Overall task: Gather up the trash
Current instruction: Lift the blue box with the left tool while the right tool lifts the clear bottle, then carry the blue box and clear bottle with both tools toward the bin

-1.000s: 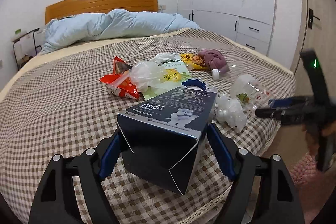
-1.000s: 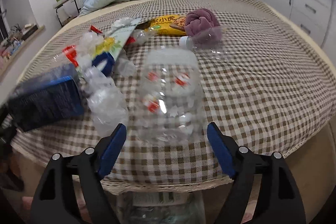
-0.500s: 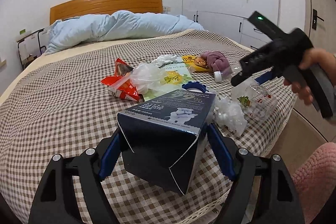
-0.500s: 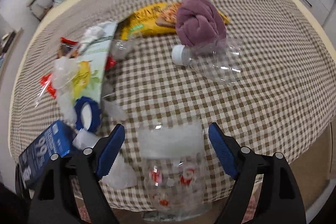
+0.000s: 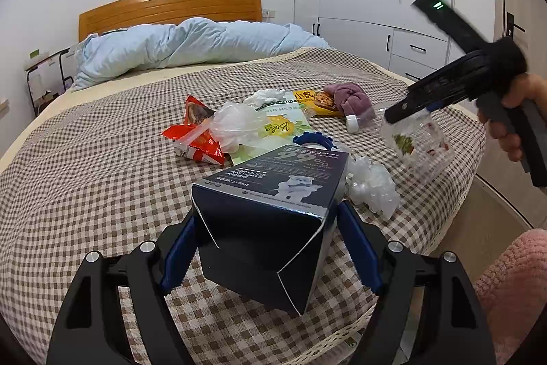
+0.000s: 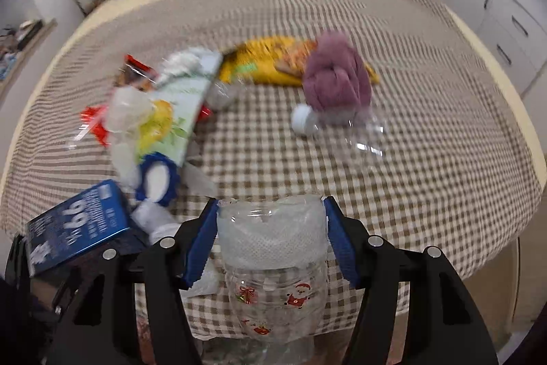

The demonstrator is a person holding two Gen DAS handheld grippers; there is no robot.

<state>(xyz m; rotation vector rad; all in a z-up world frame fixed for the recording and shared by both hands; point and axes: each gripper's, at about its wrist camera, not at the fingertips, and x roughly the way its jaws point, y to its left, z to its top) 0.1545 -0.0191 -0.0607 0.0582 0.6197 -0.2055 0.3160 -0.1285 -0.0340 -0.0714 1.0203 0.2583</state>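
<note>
1. At the far left of the litter on the bed I see a red snack wrapper with a crumpled clear bag against its right side, both well beyond my left tool.
2. My left tool has its jaws set wide and clamped on the dark blue carton, one pad on each side wall. The carton's long axis runs straight away from me along the tool's line, its folded end nearest the camera.
3. Right of the carton lies a wad of white plastic, with a blue ring just beyond it.
4. Further right, my right tool is closing its jaws on a clear plastic jar printed with Santa figures. In the left wrist view the jar hangs clear of the bed, tilted, near the right edge. Its long axis runs back under the tool, so the pads grip near one end.
5. I judge that the next pick is the clear bottle with the white cap, lying ahead of my right tool, touching the purple cloth. Its long axis lies slantwise, cap toward the left. The right hand is nearer to it, but both tools are full and need emptying first.
</note>
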